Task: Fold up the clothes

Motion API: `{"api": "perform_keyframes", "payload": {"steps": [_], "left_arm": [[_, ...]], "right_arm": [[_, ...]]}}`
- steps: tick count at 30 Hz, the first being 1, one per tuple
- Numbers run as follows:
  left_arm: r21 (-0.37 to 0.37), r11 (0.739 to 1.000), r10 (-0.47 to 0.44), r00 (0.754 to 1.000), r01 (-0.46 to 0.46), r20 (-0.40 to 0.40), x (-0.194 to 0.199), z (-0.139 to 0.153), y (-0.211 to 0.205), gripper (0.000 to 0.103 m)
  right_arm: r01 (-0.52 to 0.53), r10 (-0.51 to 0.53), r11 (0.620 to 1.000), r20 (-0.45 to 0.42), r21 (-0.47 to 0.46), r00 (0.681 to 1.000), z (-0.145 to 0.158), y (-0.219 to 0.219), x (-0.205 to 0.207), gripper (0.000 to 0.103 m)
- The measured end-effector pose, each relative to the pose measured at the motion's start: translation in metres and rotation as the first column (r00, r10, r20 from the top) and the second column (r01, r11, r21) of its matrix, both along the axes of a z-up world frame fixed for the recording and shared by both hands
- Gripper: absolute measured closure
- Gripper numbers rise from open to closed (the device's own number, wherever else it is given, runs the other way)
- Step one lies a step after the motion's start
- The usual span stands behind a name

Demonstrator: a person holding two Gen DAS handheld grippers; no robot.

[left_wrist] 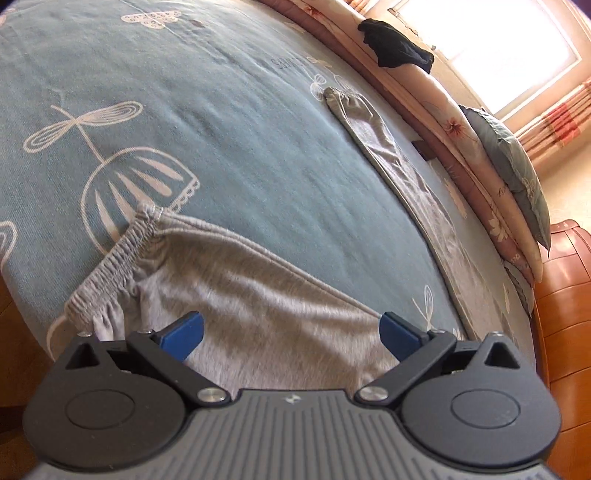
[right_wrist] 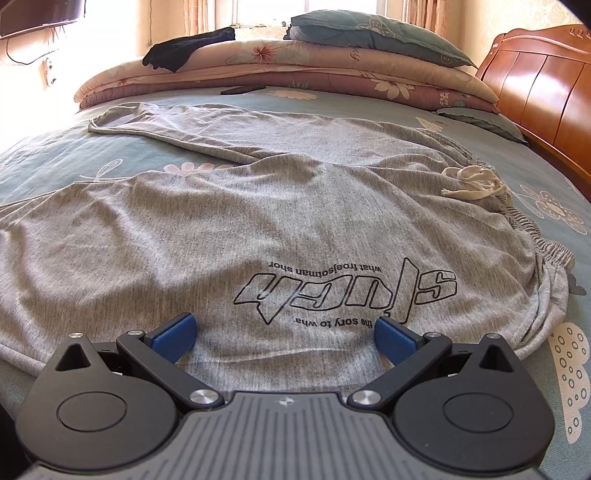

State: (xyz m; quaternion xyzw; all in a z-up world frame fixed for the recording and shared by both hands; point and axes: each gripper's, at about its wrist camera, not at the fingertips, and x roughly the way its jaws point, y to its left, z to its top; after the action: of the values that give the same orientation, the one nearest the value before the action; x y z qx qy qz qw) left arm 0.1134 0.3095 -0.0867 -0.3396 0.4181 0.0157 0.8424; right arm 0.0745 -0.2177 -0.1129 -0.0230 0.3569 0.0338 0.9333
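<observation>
Bare blue bedsheet [left_wrist: 221, 122] lies open beyond the grey trousers [right_wrist: 258, 229], whereas behind them the folded floral quilt [right_wrist: 295, 62], with pillow [right_wrist: 373, 31] and black garment [right_wrist: 184, 50] on top, and the wooden headboard [right_wrist: 546, 85] to their right bound passage.

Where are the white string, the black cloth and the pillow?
white drawstring [right_wrist: 471, 182]: right wrist view, on its tangled knot.
black cloth [right_wrist: 184, 50]: right wrist view, its middle.
pillow [right_wrist: 376, 31]: right wrist view, its top face.

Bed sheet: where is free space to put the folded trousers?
Free: the blue sheet between the two legs of the grey trousers. Crowded: the far edge, with folded quilts, a pillow and a black garment.
</observation>
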Motion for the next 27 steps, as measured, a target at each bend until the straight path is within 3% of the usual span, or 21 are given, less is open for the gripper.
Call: {"api": "perform_keyframes", "payload": {"steps": [4, 9, 14, 17, 21, 24, 27], "left_arm": [[0.011, 1.000, -0.020, 0.999, 0.021, -0.051, -0.018, -0.014, -0.008, 0.003], [0.075, 0.996, 0.044, 0.996, -0.038, -0.080, -0.025, 0.001, -0.006, 0.002], [0.056, 0.995, -0.076, 0.997, 0.078, -0.023, -0.024, 0.019, -0.039, 0.002], [0.073, 0.987, -0.143, 0.989, 0.146, -0.046, -0.017, 0.011, -0.063, 0.002], [0.072, 0.983, -0.162, 0.981, 0.170, -0.106, -0.013, -0.010, -0.080, 0.001], [0.066, 0.983, -0.163, 0.982, 0.170, -0.099, -0.010, 0.000, -0.085, 0.001], [0.041, 0.977, -0.210, 0.977, 0.211, -0.033, 0.001, 0.019, -0.102, 0.001]], "right_arm": [[0.000, 0.000, 1.000, -0.002, -0.001, 1.000, 0.000, 0.000, -0.001, 0.000], [-0.005, 0.005, 1.000, -0.004, -0.003, 1.000, 0.000, -0.001, -0.002, 0.000], [-0.004, 0.004, 1.000, -0.006, -0.005, 1.000, 0.001, 0.000, -0.002, 0.000], [-0.003, 0.003, 1.000, -0.010, -0.006, 1.000, 0.001, 0.000, -0.001, 0.000], [-0.010, 0.010, 1.000, -0.015, -0.007, 1.000, 0.001, -0.001, -0.003, 0.000], [-0.020, 0.020, 1.000, -0.016, -0.008, 1.000, 0.001, -0.002, -0.004, 0.000], [-0.018, 0.018, 1.000, -0.015, -0.012, 1.000, 0.001, -0.001, -0.004, 0.000]]}}
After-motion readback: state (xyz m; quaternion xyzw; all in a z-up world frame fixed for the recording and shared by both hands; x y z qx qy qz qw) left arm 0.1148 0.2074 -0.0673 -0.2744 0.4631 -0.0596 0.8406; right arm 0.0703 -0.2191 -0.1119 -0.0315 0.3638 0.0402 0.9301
